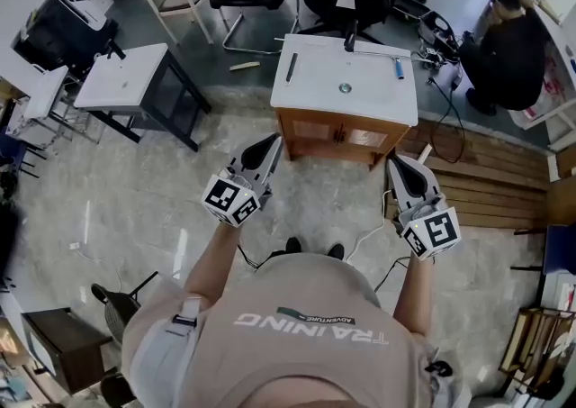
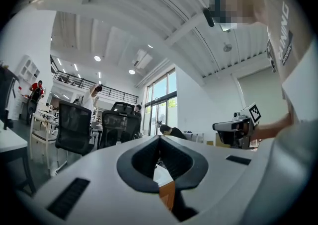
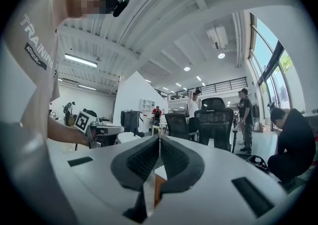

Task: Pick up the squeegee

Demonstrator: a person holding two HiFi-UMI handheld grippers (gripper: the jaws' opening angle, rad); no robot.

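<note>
Risks from here:
- Wrong pick. We judge the squeegee [image 1: 400,68] to be the blue-handled tool lying flat at the right rear of the desk [image 1: 315,95], a wooden cabinet with a white sink top, just right of the faucet [image 1: 350,42]. A dark slim tool [image 1: 291,67] lies near the left edge. At this range we cannot rule it out as the target.
- Late opening. Both sets of jaws need to part before arrival. If they reach the handle closed, we expect them to push it along the smooth top, or off the back edge.
- Low profile. The tool lies flat, so a level approach could skim over it or knock against the faucet.
- Footing. A white cable [image 1: 367,237] trails on the floor by our feet, and a step forward could snag it.

Jaws:
- Left gripper [image 1: 271,141]: pads fully together, nothing between them, touching nothing. It is held in the air, well short of the desk front.
- Right gripper [image 1: 393,161]: pads likewise meet along their length, empty. It hovers just short of the desk's right front corner, well apart from the squeegee.

Neither gripper is committed to the reach yet.
</note>
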